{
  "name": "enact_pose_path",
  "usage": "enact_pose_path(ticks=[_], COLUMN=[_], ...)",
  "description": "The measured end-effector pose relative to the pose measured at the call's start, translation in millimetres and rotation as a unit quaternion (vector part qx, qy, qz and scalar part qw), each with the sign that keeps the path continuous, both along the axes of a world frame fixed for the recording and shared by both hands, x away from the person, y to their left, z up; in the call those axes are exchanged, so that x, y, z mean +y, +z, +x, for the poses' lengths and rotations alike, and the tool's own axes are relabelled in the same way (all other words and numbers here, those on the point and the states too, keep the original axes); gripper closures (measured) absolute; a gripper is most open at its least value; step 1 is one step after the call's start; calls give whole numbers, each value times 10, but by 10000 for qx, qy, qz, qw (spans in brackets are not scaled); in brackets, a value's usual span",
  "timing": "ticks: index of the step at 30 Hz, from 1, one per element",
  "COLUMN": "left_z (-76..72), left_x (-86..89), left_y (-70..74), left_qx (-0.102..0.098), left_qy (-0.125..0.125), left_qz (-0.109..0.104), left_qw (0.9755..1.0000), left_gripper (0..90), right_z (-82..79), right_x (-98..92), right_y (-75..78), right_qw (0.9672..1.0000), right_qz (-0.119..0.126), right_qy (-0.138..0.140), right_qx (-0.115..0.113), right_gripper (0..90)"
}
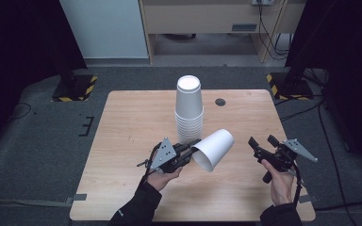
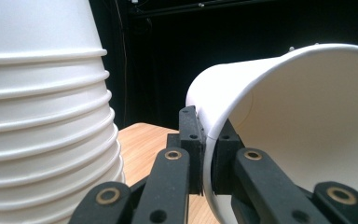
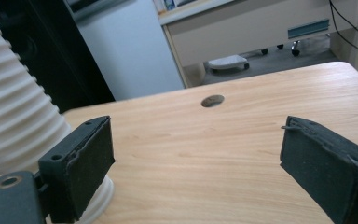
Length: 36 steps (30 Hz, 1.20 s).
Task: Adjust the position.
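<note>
While tilted, cup (image 1: 214, 149) in left claw (image 1: 192, 149)

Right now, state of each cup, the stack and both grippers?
Single paper cup: off the stack, tilted on its side, rim pinched.
Cup stack: upside down, upright on the wooden table.
Left gripper: shut on the cup's rim.
Right gripper: open, holding nothing.
</note>
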State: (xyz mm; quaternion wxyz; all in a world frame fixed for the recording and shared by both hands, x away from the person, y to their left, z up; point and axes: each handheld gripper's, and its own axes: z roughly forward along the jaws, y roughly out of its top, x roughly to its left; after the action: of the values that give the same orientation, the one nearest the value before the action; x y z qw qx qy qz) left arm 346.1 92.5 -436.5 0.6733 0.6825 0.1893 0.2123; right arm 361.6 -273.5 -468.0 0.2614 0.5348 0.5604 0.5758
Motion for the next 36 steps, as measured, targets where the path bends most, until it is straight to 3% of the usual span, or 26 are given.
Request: enact_pose_path(ticks=[11,21,33,36], left_z=[-52,-94,-212,-253], left_x=[203,398,817,950], left_y=[-67,-96,-45,-33], left_qx=[121,211,419,467], left_qy=[106,262,590,696], left_qz=[47,130,252,397], left_qw=[9999,9993,9971,9957], left_gripper=[860,859,859,859], right_z=[-21,-15,-13,-14], right_x=[-26,-6,-13,-17], right_y=[-72,-116,-155,-155], right_qw=[9997,9979,9968,9964], right_qz=[-226,-628,-784,-828], right_qy=[-34,-22,6,14], right_qx=[69,123,167,165], right_gripper=[90,89,88,88])
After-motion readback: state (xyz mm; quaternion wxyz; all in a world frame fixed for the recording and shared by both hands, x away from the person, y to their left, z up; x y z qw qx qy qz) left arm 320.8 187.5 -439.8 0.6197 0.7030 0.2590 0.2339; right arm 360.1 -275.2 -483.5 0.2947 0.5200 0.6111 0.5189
